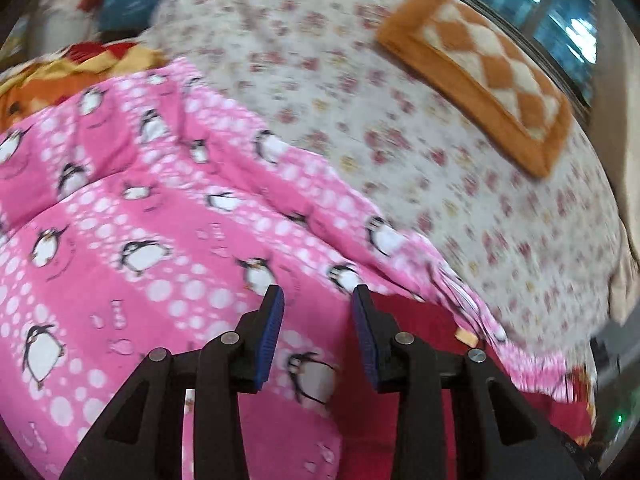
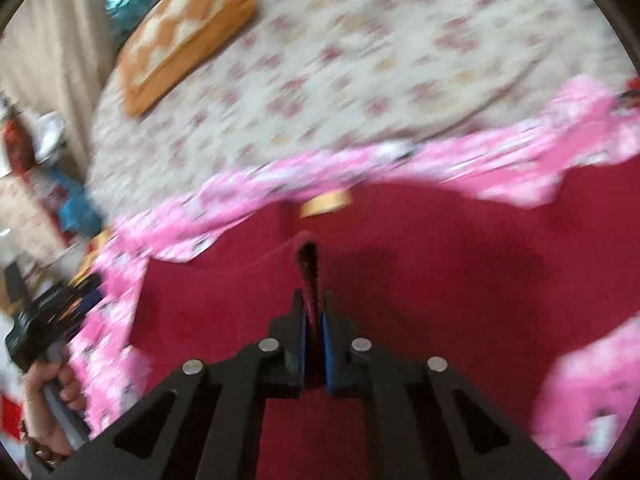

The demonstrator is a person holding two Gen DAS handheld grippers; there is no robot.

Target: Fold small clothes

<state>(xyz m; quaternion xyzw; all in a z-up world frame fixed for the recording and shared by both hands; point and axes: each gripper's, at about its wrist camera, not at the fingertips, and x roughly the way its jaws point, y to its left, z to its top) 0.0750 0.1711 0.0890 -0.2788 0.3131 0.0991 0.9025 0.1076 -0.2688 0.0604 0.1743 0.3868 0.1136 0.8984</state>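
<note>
A dark red garment lies on a pink penguin-print blanket. My right gripper is shut on a raised fold of the red garment, which stands up between its blue pads. My left gripper is open and empty, hovering over the pink blanket by the red garment's edge. The left gripper also shows in the right wrist view at the far left, held by a hand. Both views are motion-blurred.
The floral bedsheet covers the bed beyond the blanket. An orange and cream checked cushion lies at the far edge by a window; it also shows in the right wrist view. A red and yellow cloth sits far left.
</note>
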